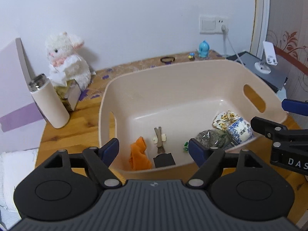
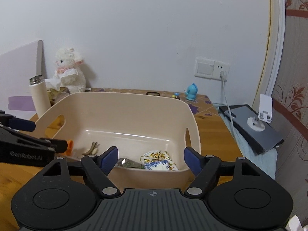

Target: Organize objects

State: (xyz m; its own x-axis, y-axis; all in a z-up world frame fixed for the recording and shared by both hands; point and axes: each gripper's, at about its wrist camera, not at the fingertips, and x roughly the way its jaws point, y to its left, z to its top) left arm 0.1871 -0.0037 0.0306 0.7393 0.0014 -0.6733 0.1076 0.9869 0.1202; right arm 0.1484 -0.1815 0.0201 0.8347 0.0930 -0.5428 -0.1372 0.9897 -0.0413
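Note:
A beige plastic basket (image 1: pixel 134 80) (image 2: pixel 123 100) with handle slots stands on the wooden table. Inside lie an orange cloth (image 1: pixel 139 155), a small brown hair clip (image 1: pixel 159 139) (image 2: pixel 92 148), a dark block (image 1: pixel 164 159), a clear bag of dark stuff (image 1: pixel 212 137) (image 2: pixel 130 164) and floral and blue-patterned packets (image 1: pixel 233 126) (image 2: pixel 157 160). My left gripper (image 1: pixel 154 148) hangs open over the basket's near wall, nothing between its fingers. My right gripper (image 2: pixel 151 158) is open too, over the near right corner, and shows at the right edge of the left wrist view (image 1: pixel 279 132).
A white tumbler (image 1: pixel 49 104) (image 2: pixel 39 95), a tissue box (image 1: pixel 70 94) and a white plush toy (image 1: pixel 67 61) (image 2: pixel 70 71) stand left of the basket. A blue figurine (image 1: pixel 203 48) (image 2: pixel 191 92) and a black ring (image 1: pixel 167 59) sit by the wall. A tablet and phone stand (image 2: pixel 256 123) lie right.

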